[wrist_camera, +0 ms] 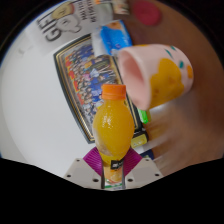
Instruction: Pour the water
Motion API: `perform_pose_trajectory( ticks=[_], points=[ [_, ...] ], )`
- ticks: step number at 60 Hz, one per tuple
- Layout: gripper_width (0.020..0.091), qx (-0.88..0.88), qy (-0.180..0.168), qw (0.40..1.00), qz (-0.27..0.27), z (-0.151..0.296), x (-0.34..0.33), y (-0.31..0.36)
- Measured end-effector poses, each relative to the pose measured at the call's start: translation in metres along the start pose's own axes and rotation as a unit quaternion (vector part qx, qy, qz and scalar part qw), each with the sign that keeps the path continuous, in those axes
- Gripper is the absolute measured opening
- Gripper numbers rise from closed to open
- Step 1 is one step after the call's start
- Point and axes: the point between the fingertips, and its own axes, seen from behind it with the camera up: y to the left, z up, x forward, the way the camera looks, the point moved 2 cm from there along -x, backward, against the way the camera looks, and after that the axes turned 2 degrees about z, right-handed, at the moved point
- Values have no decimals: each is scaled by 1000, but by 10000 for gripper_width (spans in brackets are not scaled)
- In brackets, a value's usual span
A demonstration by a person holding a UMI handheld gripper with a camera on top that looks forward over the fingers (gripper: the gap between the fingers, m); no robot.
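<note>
From my remote seat I see a white worktop [30, 90] spreading out on the left, bare there apart from some printed cards or boxes [75, 20] lying at its far edge. Nearer the middle lies a large printed sheet with rows of small coloured pictures [80, 75], flat on the worktop. In front of it, the tongs [113, 170] hold an orange-filled bottle [114, 128] with an orange cap; the bottle stands upright between the two fingers, and the magenta pads [94, 158] press against its lower sides. Its bottom end is hidden between the fingertips. Just right of the bottle's cap, a pink cup [150, 72] with a printed pattern is tilted so its open mouth faces the bottle. A hand [185, 95] wraps the cup from the right. A small green object [144, 116] shows under the cup, too small to identify.
</note>
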Motion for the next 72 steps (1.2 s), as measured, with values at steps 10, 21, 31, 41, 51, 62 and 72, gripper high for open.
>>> perform_pose_trajectory(
  ticks=[10,21,31,41,51,62,72],
  points=[
    [224,-164,27,985,-35,-9,-11,33],
    [222,-425,22,903,-59,10,-33,100],
    [223,-645,2,758,-101,63,-56,142],
    [222,-752,-8,640,-157,148,-76,128],
    [221,-782,6,589,-205,222,-87,76],
    [222,-788,30,572,-225,269,-94,21],
    [251,-777,24,586,-227,285,-102,-1]
  ],
)
